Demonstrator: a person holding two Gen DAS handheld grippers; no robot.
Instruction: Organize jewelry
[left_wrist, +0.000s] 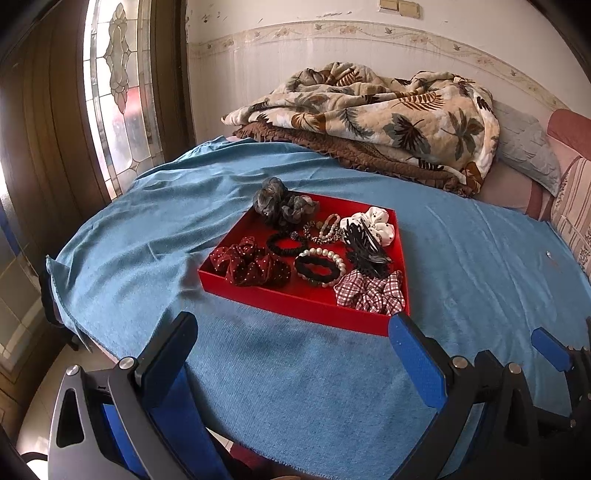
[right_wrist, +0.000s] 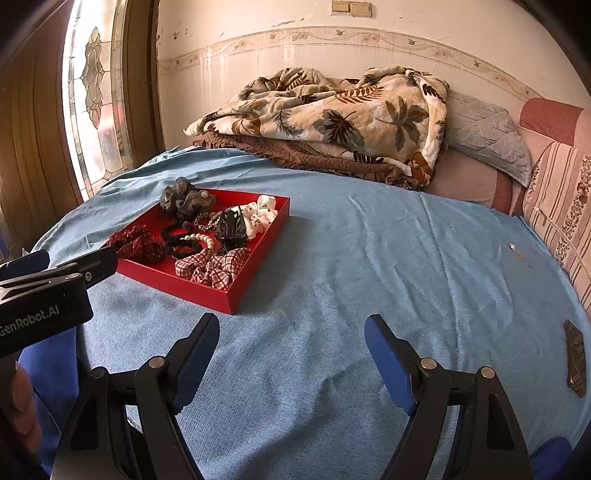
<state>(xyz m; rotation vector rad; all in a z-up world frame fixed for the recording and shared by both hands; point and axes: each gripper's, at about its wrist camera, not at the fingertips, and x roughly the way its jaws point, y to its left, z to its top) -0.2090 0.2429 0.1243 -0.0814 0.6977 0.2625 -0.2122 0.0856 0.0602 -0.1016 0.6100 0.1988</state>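
a: left gripper (left_wrist: 291, 328), right gripper (right_wrist: 291, 330): jaws apart, empty, above blue cloth (right_wrist: 369, 258).
b: red tray (left_wrist: 295, 306) just ahead, centre of cloth; scrunchies, pearl bracelet (left_wrist: 325, 258), black claw clip (left_wrist: 364, 247) inside, jumbled.
a: advised: one piece per pinch, topmost first, low approach.

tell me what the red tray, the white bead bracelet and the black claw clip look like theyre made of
Red tray: likely painted card or thin wood; matte, flat walls, crisp corners.
White bead bracelet: pearl-like beads, probably plastic or faux pearl; round with a soft sheen.
Black claw clip: hard glossy plastic, judging by its rigid teeth and highlights.
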